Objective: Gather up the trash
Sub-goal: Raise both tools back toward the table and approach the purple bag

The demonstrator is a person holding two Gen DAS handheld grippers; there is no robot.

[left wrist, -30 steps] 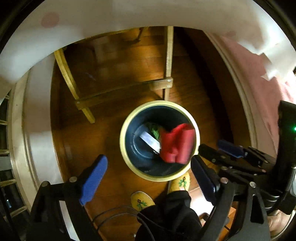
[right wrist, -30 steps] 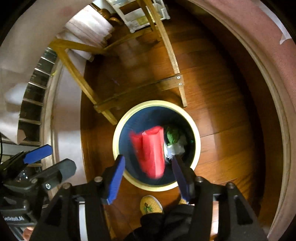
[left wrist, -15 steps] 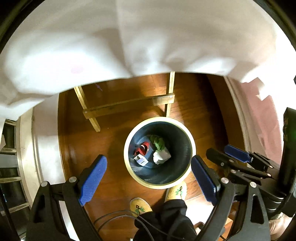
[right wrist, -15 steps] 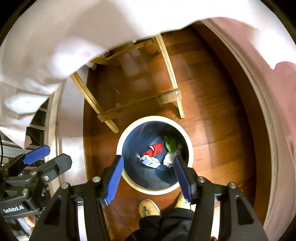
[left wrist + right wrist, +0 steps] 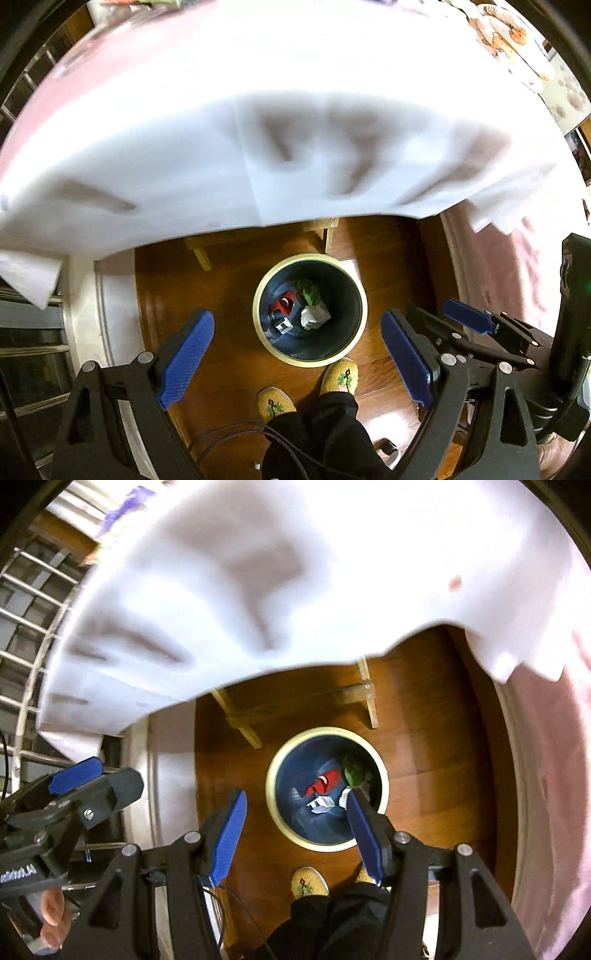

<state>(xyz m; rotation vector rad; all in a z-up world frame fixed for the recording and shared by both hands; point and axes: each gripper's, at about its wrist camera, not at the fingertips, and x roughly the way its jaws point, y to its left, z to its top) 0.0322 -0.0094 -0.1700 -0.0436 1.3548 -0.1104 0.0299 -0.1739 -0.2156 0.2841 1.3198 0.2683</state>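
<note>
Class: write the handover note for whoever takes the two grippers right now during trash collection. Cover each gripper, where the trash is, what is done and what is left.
Left gripper: open, empty, above the floor bin.
Right gripper: open, empty, beside it over the same bin.
Trash: red wrapper, green scrap, crumpled white paper and a small white box lie at the bin's bottom.
Done: those pieces are binned.
Left: the white tablecloth hides the tabletop from here, so check it for more trash.
</note>
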